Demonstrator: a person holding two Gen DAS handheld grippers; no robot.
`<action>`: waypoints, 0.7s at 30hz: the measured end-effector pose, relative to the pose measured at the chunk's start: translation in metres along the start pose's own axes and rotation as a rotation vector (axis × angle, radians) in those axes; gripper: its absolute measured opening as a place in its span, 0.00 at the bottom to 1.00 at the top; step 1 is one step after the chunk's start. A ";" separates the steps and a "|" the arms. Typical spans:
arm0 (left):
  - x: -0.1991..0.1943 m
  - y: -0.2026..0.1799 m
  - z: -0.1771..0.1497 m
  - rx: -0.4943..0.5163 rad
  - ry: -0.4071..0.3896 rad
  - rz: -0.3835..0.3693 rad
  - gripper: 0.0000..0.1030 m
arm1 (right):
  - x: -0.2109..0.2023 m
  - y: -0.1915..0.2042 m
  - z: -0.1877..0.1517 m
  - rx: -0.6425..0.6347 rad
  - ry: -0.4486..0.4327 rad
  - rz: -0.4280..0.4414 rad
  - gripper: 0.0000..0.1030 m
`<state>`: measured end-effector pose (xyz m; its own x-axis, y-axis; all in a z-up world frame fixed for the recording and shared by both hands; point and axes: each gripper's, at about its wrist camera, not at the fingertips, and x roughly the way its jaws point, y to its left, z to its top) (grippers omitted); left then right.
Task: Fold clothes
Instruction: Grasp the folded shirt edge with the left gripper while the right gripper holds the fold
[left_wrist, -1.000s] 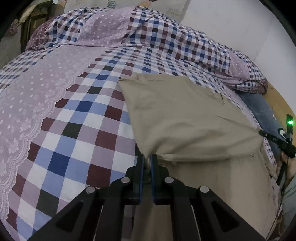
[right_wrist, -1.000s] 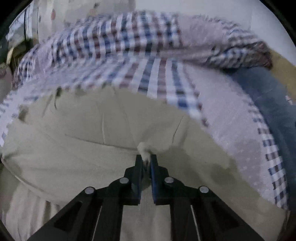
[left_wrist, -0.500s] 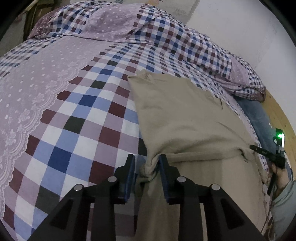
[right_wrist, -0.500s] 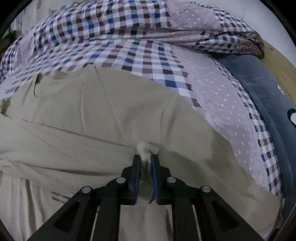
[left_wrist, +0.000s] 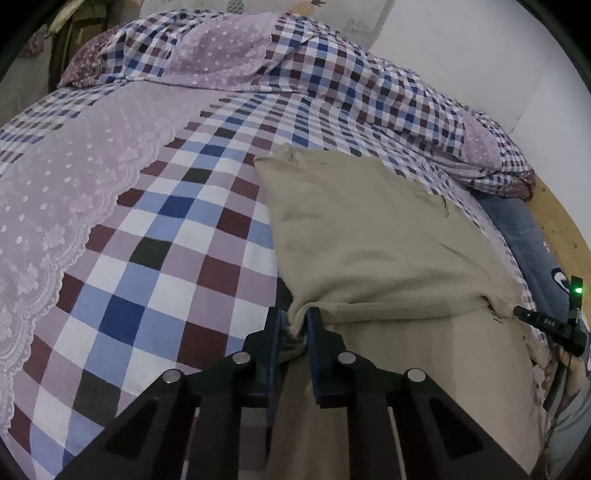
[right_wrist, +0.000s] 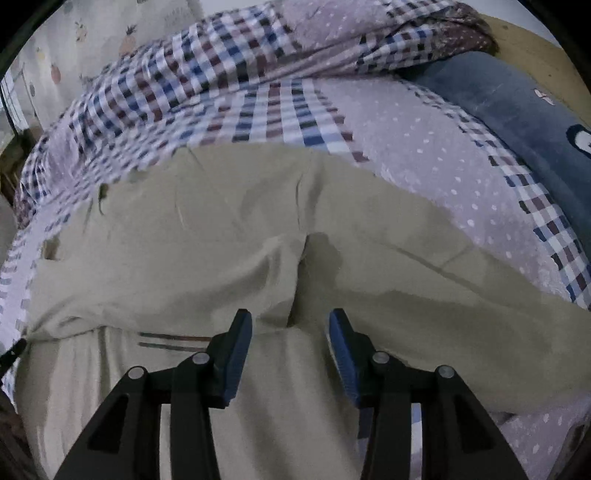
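My left tongs (left_wrist: 293, 325) have just closed further and clamp a bunched corner of the beige garment (left_wrist: 369, 236), which lies folded on the checked bed (left_wrist: 155, 258). My right tongs (right_wrist: 290, 325) have just been opening and stand apart over the garment's fold, gripping nothing.

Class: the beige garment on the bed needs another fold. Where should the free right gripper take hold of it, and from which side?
Grip the beige garment at the doubled fold edge just ahead of the open right gripper, coming down from above. That ridge stands proud of the flat layer beneath, so it pinches easily; the left gripper pinches the same edge.
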<state>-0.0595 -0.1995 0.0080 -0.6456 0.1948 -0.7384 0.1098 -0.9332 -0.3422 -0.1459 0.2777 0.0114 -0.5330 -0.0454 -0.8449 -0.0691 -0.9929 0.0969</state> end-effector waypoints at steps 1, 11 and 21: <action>0.001 0.000 0.001 -0.001 0.000 0.002 0.10 | 0.004 0.003 0.001 -0.021 0.000 -0.004 0.45; -0.011 0.009 0.007 -0.065 -0.066 -0.006 0.07 | -0.003 0.031 0.009 -0.175 0.000 -0.031 0.02; -0.002 0.000 0.001 -0.014 0.018 0.037 0.07 | 0.000 0.003 0.003 -0.135 0.121 -0.040 0.02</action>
<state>-0.0591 -0.2006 0.0100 -0.6269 0.1655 -0.7613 0.1446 -0.9355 -0.3224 -0.1483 0.2755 0.0135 -0.4262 -0.0108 -0.9046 0.0303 -0.9995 -0.0024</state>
